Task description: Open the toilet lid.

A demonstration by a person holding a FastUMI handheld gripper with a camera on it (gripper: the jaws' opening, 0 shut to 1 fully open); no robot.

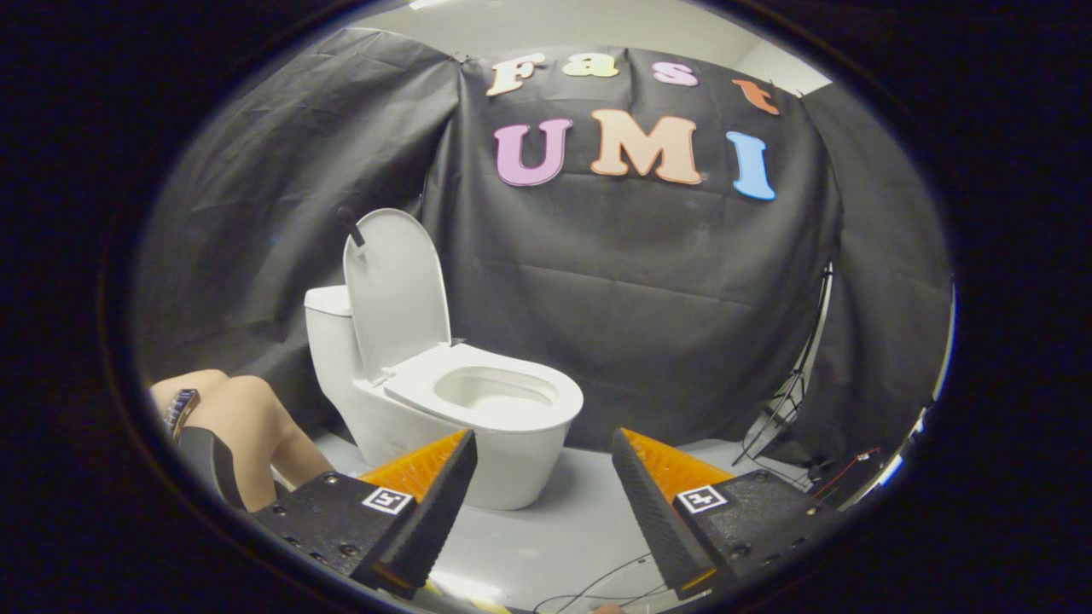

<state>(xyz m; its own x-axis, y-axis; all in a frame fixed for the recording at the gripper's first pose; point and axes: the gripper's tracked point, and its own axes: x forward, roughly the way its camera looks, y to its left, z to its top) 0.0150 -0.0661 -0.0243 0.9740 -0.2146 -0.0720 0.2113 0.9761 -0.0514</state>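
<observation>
A white toilet (444, 401) stands on the pale floor against the black cloth wall, beyond my fingers and a little to their left. Its lid (397, 290) stands raised upright, leaning back against the tank (328, 333). The seat ring (486, 392) lies flat on the bowl and the bowl shows open inside it. My gripper (543, 465) is open, with a wide gap between the two fingers and nothing held. The left finger overlaps the foot of the bowl in the view, but the gripper is some way back from the toilet.
A person's arm and hand (243, 426), with a bracelet at the wrist, reach in left of the toilet. A tripod stand (798, 384) and loose cables (840, 473) sit at the right by the cloth. Thin wires (597, 588) lie on the floor (546, 537) between the fingers.
</observation>
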